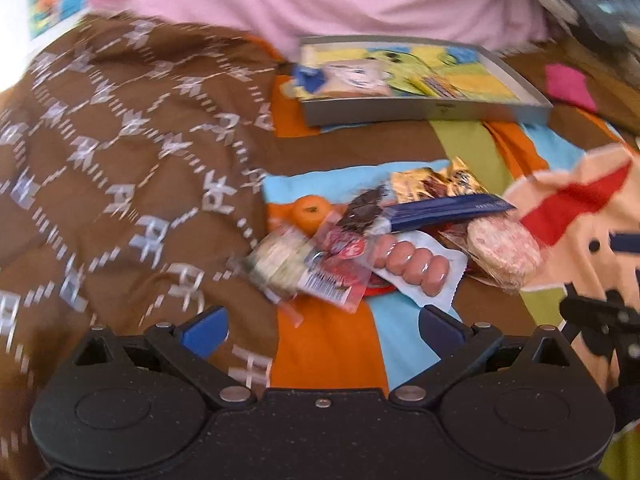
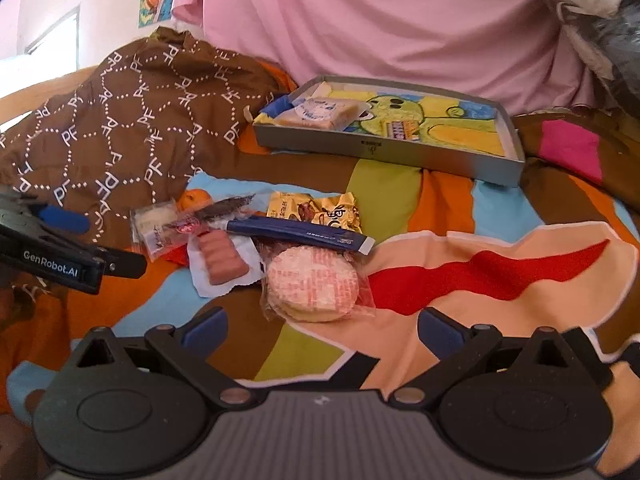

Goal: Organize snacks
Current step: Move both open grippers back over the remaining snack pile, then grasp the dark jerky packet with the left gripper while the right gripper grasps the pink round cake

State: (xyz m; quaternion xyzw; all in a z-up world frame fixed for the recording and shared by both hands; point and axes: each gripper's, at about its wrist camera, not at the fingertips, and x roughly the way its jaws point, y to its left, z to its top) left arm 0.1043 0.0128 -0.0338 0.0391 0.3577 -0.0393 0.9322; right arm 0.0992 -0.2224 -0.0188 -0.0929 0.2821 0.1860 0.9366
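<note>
Both grippers are held over a colourful bedspread [image 2: 452,200], with jaws spread apart and nothing between them. The left gripper [image 1: 322,330] is seen with its blue pads [image 1: 206,332] wide, and the right gripper [image 2: 322,330] likewise.

Just ahead of the left gripper a heap of snacks is spread. Nearest its fingers lies a sausage pack [image 1: 416,266], slightly right of centre. To the left of that, a clear packet [image 1: 276,264] with a pale snack is seen, partly overlapped by a red-printed wrapper [image 1: 344,252]. Beyond these a tangerine [image 1: 310,210] is tucked, and a long blue stick pack [image 1: 444,210] lies across the heap, with gold wrappers [image 1: 432,182] behind it. To the right, wrapped round crackers [image 1: 504,250] are found. The left view is blurred, so print cannot be read.

From the right gripper the same crackers [image 2: 312,286] are just ahead and slightly left of centre, touching the blue stick pack [image 2: 300,234]; the sausage pack [image 2: 224,258] lies further left.

Farther ahead of both grippers, well apart from the heap, a shallow grey tray [image 2: 384,152] rests on the bedspread, holding a wrapped pale bar [image 2: 320,114] at its left end and a small striped packet [image 2: 400,130] near the middle. A brown patterned cloth [image 2: 120,120] is bunched to the left, and pink fabric [image 2: 380,20] hangs behind.
</note>
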